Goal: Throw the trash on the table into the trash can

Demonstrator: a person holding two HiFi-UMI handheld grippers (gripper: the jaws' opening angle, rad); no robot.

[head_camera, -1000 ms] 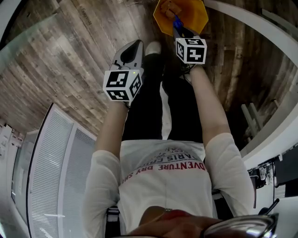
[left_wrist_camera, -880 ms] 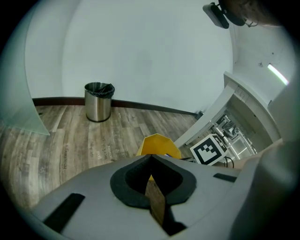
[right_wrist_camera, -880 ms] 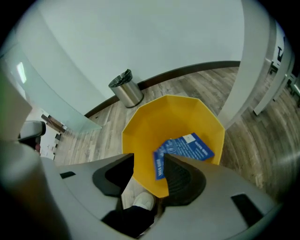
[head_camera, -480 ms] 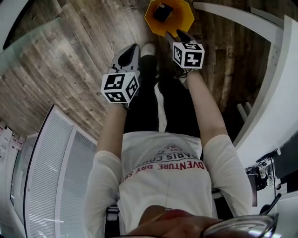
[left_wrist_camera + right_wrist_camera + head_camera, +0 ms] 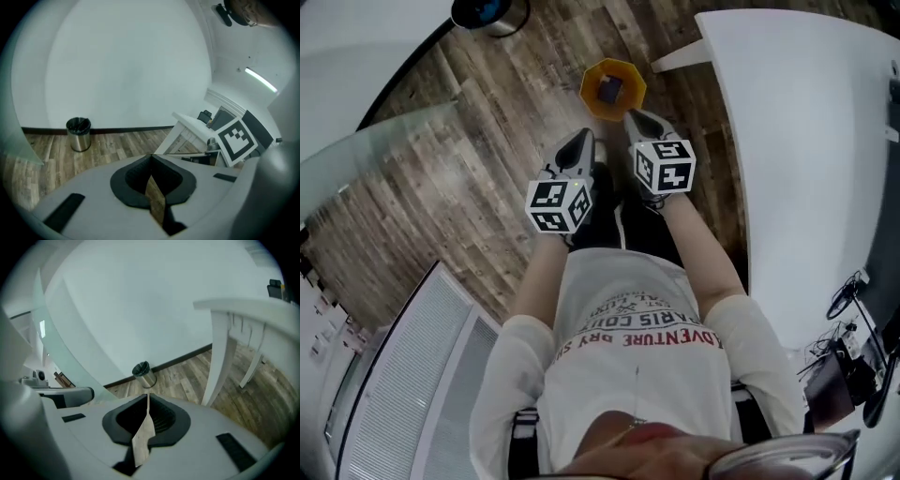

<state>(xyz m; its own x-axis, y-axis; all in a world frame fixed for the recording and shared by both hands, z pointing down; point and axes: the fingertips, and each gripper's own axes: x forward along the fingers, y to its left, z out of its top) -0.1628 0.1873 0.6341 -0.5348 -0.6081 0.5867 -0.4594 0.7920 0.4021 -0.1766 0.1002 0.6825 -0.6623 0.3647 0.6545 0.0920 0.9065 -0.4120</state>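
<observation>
The trash [image 5: 609, 89], a small dark squarish piece too small to make out further, lies inside the trash can [image 5: 630, 73]. The can is an orange eight-sided tub standing on the plank floor [image 5: 487, 150], near the corner of the white table [image 5: 806, 141]. The table's smooth top runs out past the right edge of the head view, so much of it is cut off. The right gripper view shows only a slim white table leg [image 5: 219, 357] and the rim above it. The right gripper [image 5: 630, 117] hangs just short of the can's rim. Its jaws have just been closing and are now pressed together with nothing between them. In its own view the dark ribbed pads [image 5: 161, 420] meet at the tip, with a thin wedge of floor showing behind. The left gripper [image 5: 581, 141] hangs beside it, a little farther from the can, its jaws likewise pressed together and empty. The arms and grippers hide most of the person's legs. Bare wood-grain floor spreads left of the can as far as a slanted glass panel [image 5: 375, 150]. A round steel bin [image 5: 487, 11], cut off by the top edge, stands well apart against the white wall [image 5: 131, 70].
</observation>
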